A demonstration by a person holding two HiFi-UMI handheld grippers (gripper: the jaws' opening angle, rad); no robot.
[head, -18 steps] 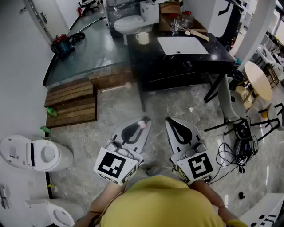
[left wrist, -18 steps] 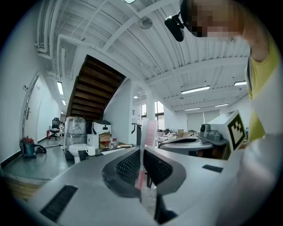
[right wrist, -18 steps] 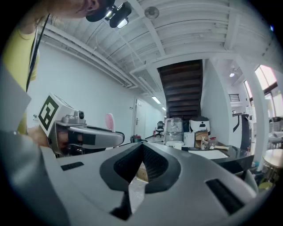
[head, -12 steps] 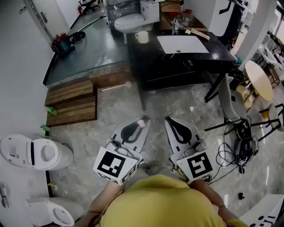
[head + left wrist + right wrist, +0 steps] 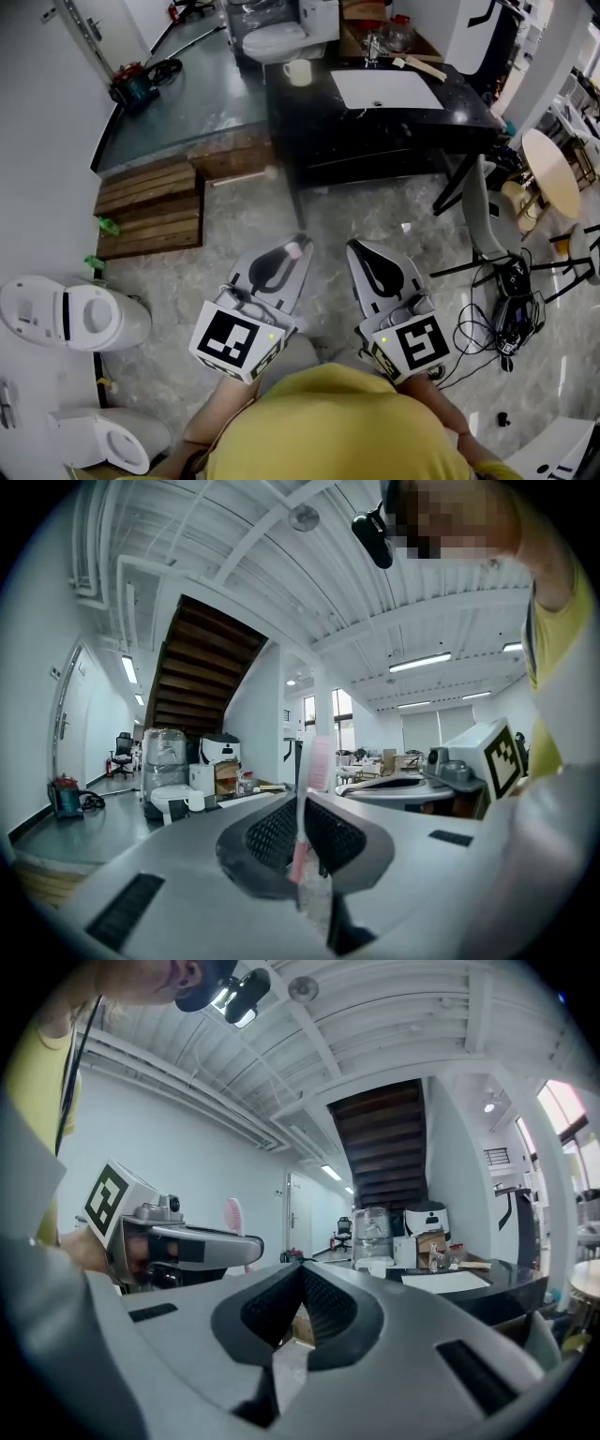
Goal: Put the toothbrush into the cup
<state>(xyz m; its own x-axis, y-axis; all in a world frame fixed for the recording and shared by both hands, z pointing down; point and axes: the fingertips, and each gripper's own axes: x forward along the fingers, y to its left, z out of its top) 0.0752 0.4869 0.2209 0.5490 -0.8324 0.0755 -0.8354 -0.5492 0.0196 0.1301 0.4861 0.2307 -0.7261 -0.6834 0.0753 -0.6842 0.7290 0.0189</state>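
Note:
My left gripper is shut on a pink and white toothbrush, held low over the marble floor in front of the person. In the left gripper view the toothbrush stands upright between the closed jaws. My right gripper hangs beside it, shut with nothing in it; its jaws meet at the tip. The white cup stands far ahead on the left end of the black counter, and shows small in the distance as the cup in the left gripper view.
A white basin sits in the counter, with a tap and boxes behind it. Wooden pallet steps lie to the left, loose toilets at the near left, and a chair with cables to the right.
The whole scene has slid slightly upward in the head view. Both grippers keep the same pose, side by side, and the toothbrush stays in the left one.

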